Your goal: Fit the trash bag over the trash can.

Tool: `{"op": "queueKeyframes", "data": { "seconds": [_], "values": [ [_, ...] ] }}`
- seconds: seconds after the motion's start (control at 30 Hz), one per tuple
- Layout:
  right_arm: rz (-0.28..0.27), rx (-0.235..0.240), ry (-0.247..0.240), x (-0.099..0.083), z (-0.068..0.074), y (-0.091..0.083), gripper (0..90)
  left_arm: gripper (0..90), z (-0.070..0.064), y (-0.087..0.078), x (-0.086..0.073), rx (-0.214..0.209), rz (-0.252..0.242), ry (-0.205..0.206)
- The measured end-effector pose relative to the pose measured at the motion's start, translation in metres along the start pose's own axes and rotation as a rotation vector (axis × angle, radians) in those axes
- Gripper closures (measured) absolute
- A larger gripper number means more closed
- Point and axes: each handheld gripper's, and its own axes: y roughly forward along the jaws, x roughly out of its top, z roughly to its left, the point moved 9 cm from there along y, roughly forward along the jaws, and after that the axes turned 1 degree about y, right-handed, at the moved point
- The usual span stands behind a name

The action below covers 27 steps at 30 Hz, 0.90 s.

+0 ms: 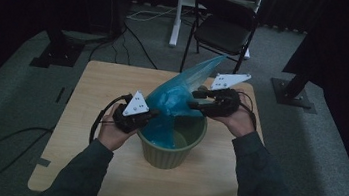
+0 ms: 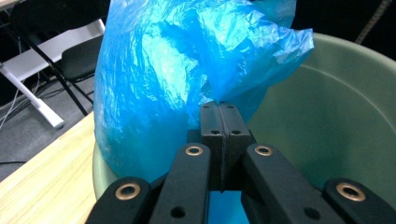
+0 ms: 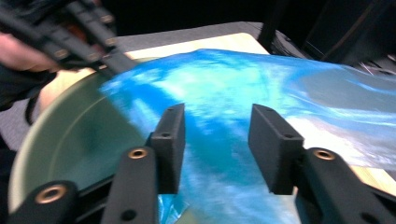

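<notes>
Two grippers at work on one blue plastic bag (image 1: pixel 174 103), draped into and over the green bucket (image 1: pixel 170 153) at mid-table. Left gripper (image 2: pixel 219 109) clamped tight on a fold near the rim — likely anchoring that side. Right gripper (image 3: pixel 215 140) with jaws apart astride the film, nothing pinched yet — probably poised to catch the far edge and spread it as a liner.

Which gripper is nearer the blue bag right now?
Left. The left gripper is shut on the blue bag at the green bin; the right gripper is open, jaws astride the bag.
</notes>
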Motion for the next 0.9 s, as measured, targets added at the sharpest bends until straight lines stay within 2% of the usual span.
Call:
{"op": "queueKeyframes", "data": {
  "seconds": [0.17, 0.27, 0.33, 0.37, 0.4, 0.43, 0.5, 0.6, 0.7, 0.9],
  "values": [
    [0.017, -0.035, 0.058, -0.001, -0.015, 0.009, 45.6, 89.9, -0.002, -0.001, -0.007, -0.004, 0.006, 0.002],
    [0.034, -0.029, 0.074, -0.002, -0.018, 0.017, 44.0, 89.8, -0.003, -0.002, -0.012, -0.006, 0.015, -0.006],
    [0.046, 0.010, 0.099, -0.003, -0.017, 0.023, 44.9, 89.7, -0.002, -0.002, -0.014, -0.006, 0.019, -0.010],
    [0.046, 0.010, 0.099, -0.003, -0.017, 0.023, 44.9, 89.6, -0.002, -0.002, -0.014, -0.006, 0.019, -0.010],
    [0.060, 0.028, 0.110, -0.004, -0.016, 0.026, 48.3, 89.6, -0.001, -0.002, -0.017, -0.004, 0.024, -0.013],
    [0.086, 0.075, 0.106, -0.008, -0.011, 0.031, 59.9, 89.1, -0.001, -0.002, -0.018, -0.004, 0.027, -0.015],
    [0.097, 0.085, 0.089, -0.010, -0.007, 0.034, 71.9, 86.7, 0.000, -0.002, -0.019, -0.004, 0.027, -0.020],
    [0.104, 0.086, 0.069, -0.011, -0.003, 0.035, 84.3, 80.9, 0.002, -0.006, -0.019, -0.002, 0.015, -0.036],
    [0.105, 0.079, 0.058, -0.011, -0.002, 0.032, 87.8, 75.9, 0.006, -0.013, -0.019, 0.010, 0.004, -0.045],
    [0.117, 0.071, 0.032, -0.013, 0.000, 0.024, 88.7, 69.3, 0.016, -0.025, -0.009, 0.032, -0.032, -0.066]
  ]
}}
